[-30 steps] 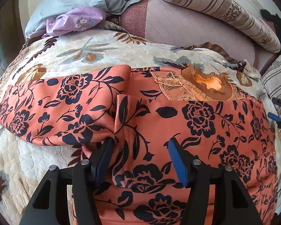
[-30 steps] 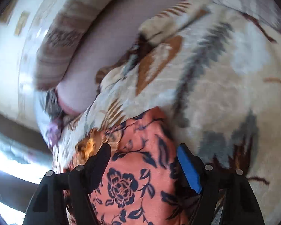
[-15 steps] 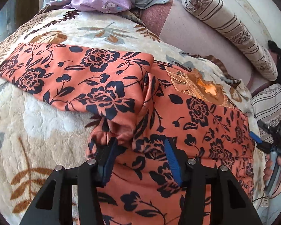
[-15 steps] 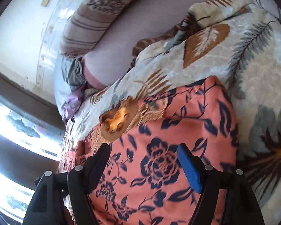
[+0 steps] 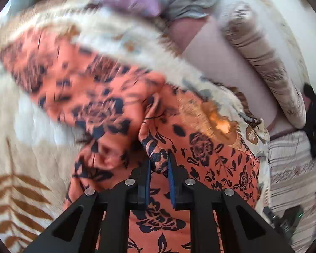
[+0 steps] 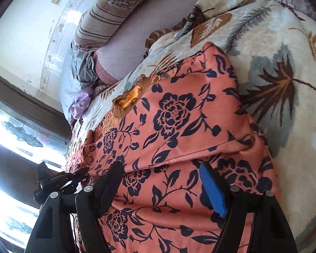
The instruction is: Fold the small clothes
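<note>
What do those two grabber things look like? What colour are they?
Both tongs are black plastic, built from flat bars with triangle-shaped holes, joined by round silver bolts. The left tongs have thin blue pads on the inner faces of the fingers. The right tongs show one bright blue pad.

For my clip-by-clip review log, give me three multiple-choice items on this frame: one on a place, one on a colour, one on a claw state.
1. Where does the orange floral garment lie?
A. on the leaf-print blanket
B. on a wooden floor
C. in a basket

2. What colour are the flowers printed on the garment?
A. white
B. dark navy
C. green

3. How do the two claws stand?
A. both open
B. both shut on cloth
C. left claw shut on a fold of the garment, right claw open

Answers: A, the blanket shows around the garment's edges; B, dark blooms on orange; C, the left pads pinch cloth and the right fingers stand apart above it.
</note>
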A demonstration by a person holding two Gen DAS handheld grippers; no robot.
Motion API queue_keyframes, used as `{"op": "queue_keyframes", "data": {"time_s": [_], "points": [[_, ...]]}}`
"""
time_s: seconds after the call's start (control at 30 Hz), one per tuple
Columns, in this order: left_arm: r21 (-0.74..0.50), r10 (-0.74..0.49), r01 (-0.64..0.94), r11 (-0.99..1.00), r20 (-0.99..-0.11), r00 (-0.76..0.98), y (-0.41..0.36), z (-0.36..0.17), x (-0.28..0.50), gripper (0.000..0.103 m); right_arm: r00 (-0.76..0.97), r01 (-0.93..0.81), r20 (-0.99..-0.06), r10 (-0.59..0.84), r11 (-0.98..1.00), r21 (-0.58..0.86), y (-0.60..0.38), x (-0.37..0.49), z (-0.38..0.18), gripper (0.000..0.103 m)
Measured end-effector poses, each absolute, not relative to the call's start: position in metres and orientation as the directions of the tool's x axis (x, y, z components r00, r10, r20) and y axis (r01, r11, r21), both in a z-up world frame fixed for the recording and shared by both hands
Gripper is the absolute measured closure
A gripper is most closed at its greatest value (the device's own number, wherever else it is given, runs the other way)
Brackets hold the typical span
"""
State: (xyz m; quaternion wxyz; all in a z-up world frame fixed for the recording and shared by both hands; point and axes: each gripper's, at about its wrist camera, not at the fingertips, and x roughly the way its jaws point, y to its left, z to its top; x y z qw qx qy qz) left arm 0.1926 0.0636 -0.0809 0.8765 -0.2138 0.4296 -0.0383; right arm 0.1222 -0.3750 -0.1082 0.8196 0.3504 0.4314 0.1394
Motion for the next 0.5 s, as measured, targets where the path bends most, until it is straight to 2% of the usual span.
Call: {"op": "queue_keyframes", "data": {"time_s": [0.07, 0.1, 0.2, 0.23, 0.3, 0.37, 0.4, 0.43, 0.47, 0.5], "points": [[-0.260, -0.152, -0.050, 0.964, -0.698, 0.700, 0.038, -0.059, 0.178, 0.087, 0.608, 0.082, -0.602, 0.518, 0.713, 0.696, -0.384, 0.119, -0.106, 0.026], [-0.253, -0.139, -0.072, 0.965, -0.722, 0.678, 0.035, -0.067, 0.180, 0.087, 0.607, 0.091, -0.605, 0.515, 0.712, 0.697, -0.388, 0.119, -0.107, 0.026], [-0.252, -0.143, -0.179, 0.951, -0.872, 0.468, 0.041, -0.127, 0.198, 0.086, 0.613, 0.106, -0.585, 0.531, 0.679, 0.727, -0.395, 0.123, -0.108, 0.026], [-0.245, -0.141, -0.198, 0.949, -0.894, 0.426, 0.046, -0.143, 0.198, 0.084, 0.616, 0.100, -0.574, 0.540, 0.669, 0.737, -0.396, 0.126, -0.106, 0.026], [-0.237, -0.133, -0.162, 0.958, -0.866, 0.482, 0.045, -0.143, 0.194, 0.083, 0.625, 0.070, -0.528, 0.575, 0.633, 0.771, -0.397, 0.134, -0.100, 0.026], [-0.190, -0.103, -0.140, 0.972, -0.876, 0.471, 0.037, -0.140, 0.196, 0.083, 0.625, 0.057, -0.469, 0.624, 0.563, 0.824, -0.402, 0.148, -0.107, 0.015], [-0.181, -0.099, -0.136, 0.974, -0.880, 0.464, 0.035, -0.140, 0.198, 0.083, 0.612, 0.102, -0.491, 0.620, 0.553, 0.827, -0.407, 0.158, -0.120, 0.013], [-0.179, -0.100, -0.132, 0.975, -0.882, 0.460, 0.034, -0.140, 0.199, 0.083, 0.575, 0.192, -0.561, 0.595, 0.568, 0.800, -0.412, 0.168, -0.139, 0.012], [-0.180, -0.102, -0.129, 0.975, -0.882, 0.459, 0.034, -0.140, 0.200, 0.083, 0.574, 0.245, -0.550, 0.607, 0.513, 0.822, -0.421, 0.172, -0.152, 0.017], [-0.180, -0.105, -0.124, 0.976, -0.882, 0.459, 0.035, -0.140, 0.200, 0.083, 0.608, 0.254, -0.503, 0.614, 0.450, 0.856, -0.429, 0.170, -0.149, 0.017]]}}
